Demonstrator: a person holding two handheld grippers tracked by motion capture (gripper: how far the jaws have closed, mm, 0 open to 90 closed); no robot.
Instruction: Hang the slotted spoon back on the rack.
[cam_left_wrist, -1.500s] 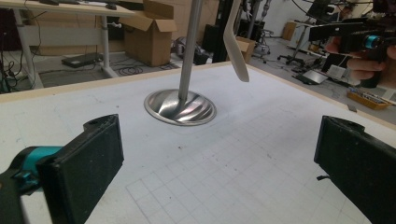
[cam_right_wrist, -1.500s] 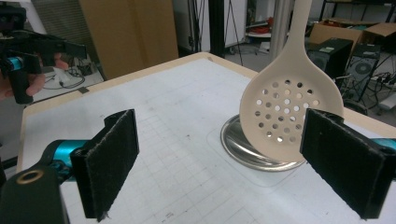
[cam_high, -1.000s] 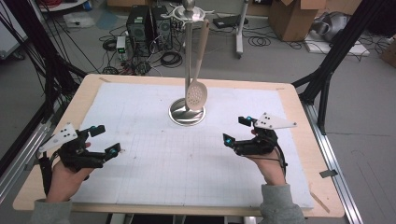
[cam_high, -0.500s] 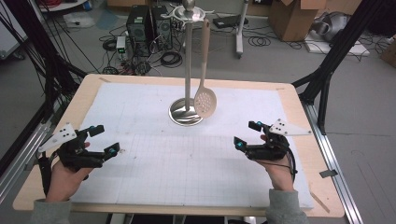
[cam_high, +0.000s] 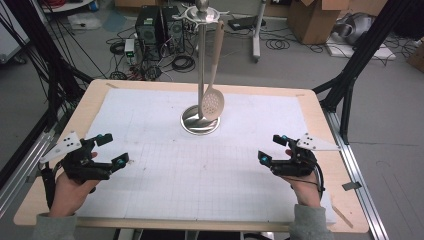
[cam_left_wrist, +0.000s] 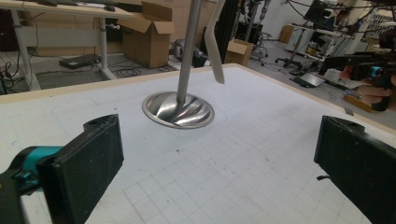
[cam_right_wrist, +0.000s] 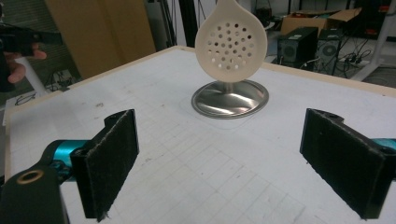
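A steel utensil stand rises from its round base (cam_high: 200, 123) at the middle back of the table. A cream slotted spoon (cam_high: 214, 102) hangs from the stand's top hooks, its bowl just above the base. My left gripper (cam_high: 113, 149) is open near the front left, empty. My right gripper (cam_high: 271, 148) is open near the front right, also empty. In the left gripper view the gripper (cam_left_wrist: 222, 182) faces the base (cam_left_wrist: 178, 109) and the spoon (cam_left_wrist: 215, 42). In the right gripper view the gripper (cam_right_wrist: 224, 163) faces the spoon (cam_right_wrist: 231, 44) and base (cam_right_wrist: 231, 100).
A white gridded mat (cam_high: 200, 170) covers most of the wooden table (cam_high: 310, 100). Black frame struts (cam_high: 350, 75) stand at both back corners. Cardboard boxes, cables and computers lie on the floor beyond the far edge.
My right gripper has drawn back to the right and toward the front edge. The hanging spoon has swung slightly to the right. The left gripper has stayed in place.
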